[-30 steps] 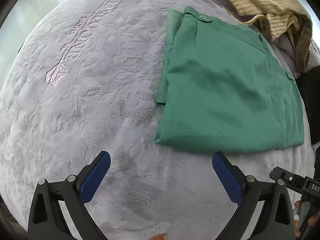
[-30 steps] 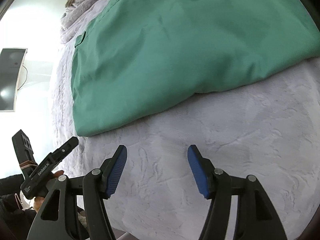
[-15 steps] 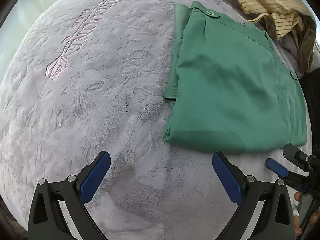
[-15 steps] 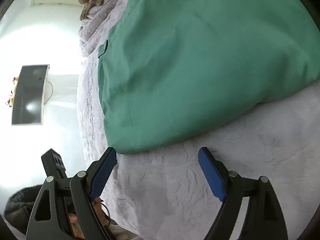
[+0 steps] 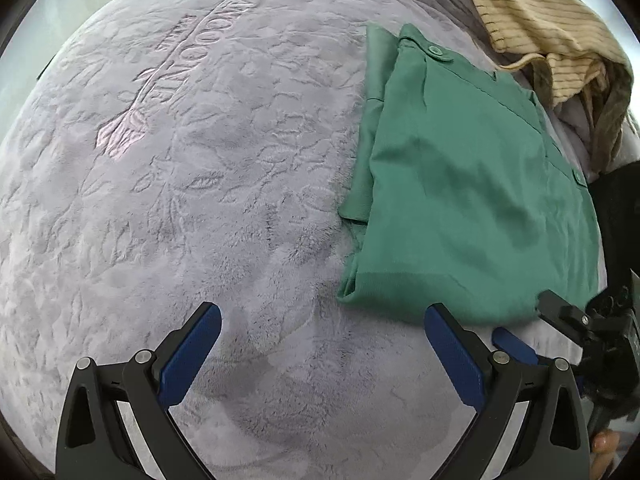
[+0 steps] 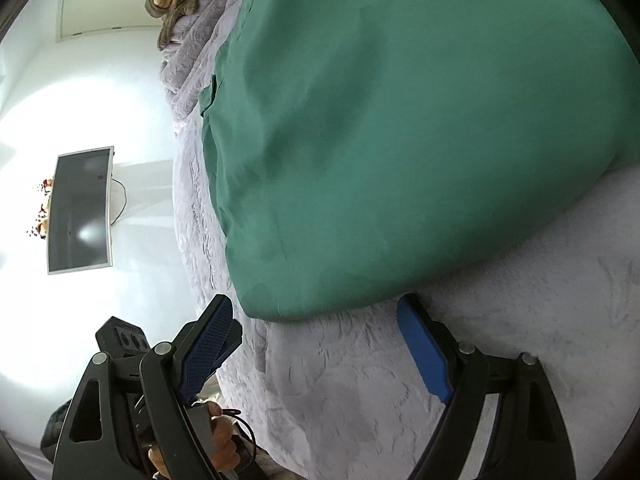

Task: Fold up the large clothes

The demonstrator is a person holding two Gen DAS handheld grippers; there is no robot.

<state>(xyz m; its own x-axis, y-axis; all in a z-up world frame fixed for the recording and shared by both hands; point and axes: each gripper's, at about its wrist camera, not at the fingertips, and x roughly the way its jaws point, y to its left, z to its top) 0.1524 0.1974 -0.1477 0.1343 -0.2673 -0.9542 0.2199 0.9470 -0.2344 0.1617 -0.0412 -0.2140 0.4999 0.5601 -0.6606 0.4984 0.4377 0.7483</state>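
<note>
Green garment [image 5: 468, 200] lies on the grey plush blanket [image 5: 200, 200], already folded into a neat rectangle with 2 buttons showing along its far edge; a striped yellow garment [image 5: 532, 20] sits heaped beyond it. The left gripper [image 5: 320, 356] hangs over bare blanket just short of the near hem, jaws spread wide and holding nothing. The right gripper [image 6: 316, 344] is low at the garment's near corner, also wide and empty — its blue pads [image 6: 422, 354] straddle the hem without pinching it. To my eye the fold is well along and the step in hand is lining up for another fold. Next, both grippers would need to close on the near edge — catching every layer, not just the top one.
</note>
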